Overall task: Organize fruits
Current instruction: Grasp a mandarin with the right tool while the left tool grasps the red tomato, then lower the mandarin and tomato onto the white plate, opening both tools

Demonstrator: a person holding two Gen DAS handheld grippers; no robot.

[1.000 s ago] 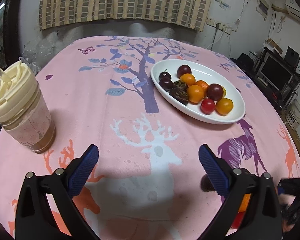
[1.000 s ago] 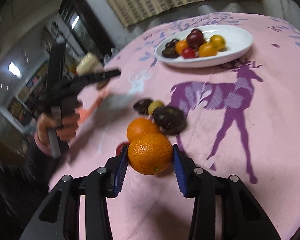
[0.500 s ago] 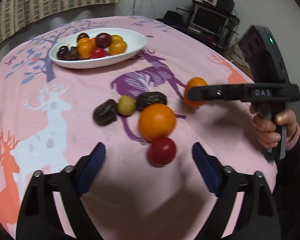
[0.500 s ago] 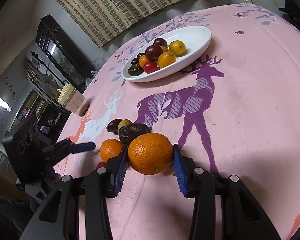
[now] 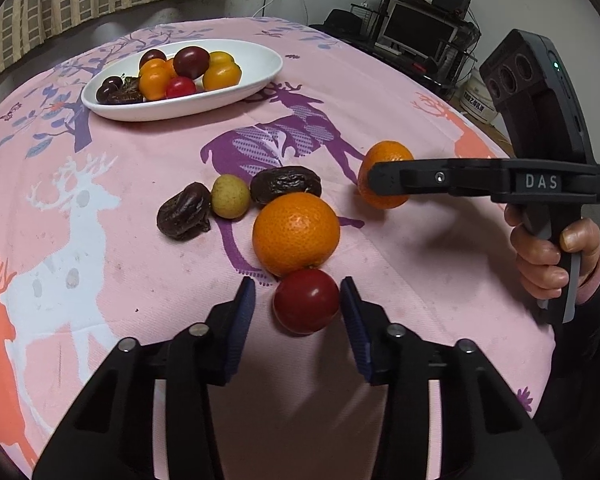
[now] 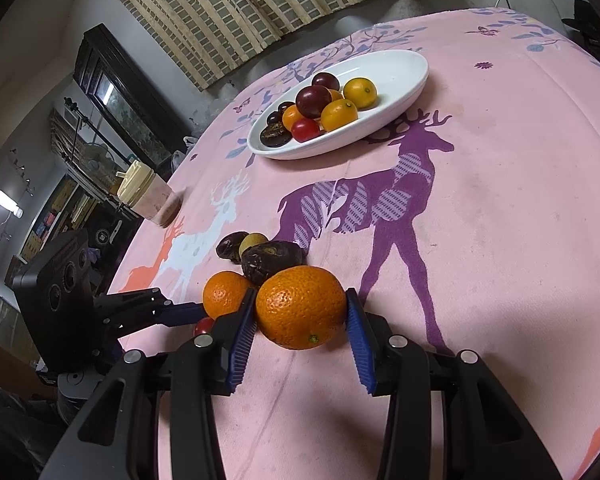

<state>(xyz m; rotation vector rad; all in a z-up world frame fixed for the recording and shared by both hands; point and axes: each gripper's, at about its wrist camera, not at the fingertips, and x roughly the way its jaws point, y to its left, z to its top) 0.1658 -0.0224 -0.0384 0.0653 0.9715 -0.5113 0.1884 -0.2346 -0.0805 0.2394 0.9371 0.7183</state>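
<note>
My left gripper (image 5: 300,300) points down at a small red fruit (image 5: 306,300) that lies on the pink cloth between its blue pads. The jaws are closing; a narrow gap still shows at the left pad. Just beyond it sits a loose orange (image 5: 296,234), then two dark wrinkled fruits (image 5: 184,210) with a small yellow-green fruit (image 5: 230,196) between them. My right gripper (image 6: 300,300) is shut on a second orange (image 6: 302,308), held low over the cloth. The white oval plate (image 5: 260,68) at the far side holds several fruits.
A person's hand (image 5: 548,256) grips the right tool's handle at the right edge. A lidded cup (image 6: 148,200) stands near the table's left edge. The cloth's rim curves close behind the grippers. Shelves and a monitor lie beyond the table.
My left gripper swung away from the cup towards the fruit pile, dipped down, and its jaws narrowed from wide to close around the red fruit. The right gripper kept its hold on the orange.
</note>
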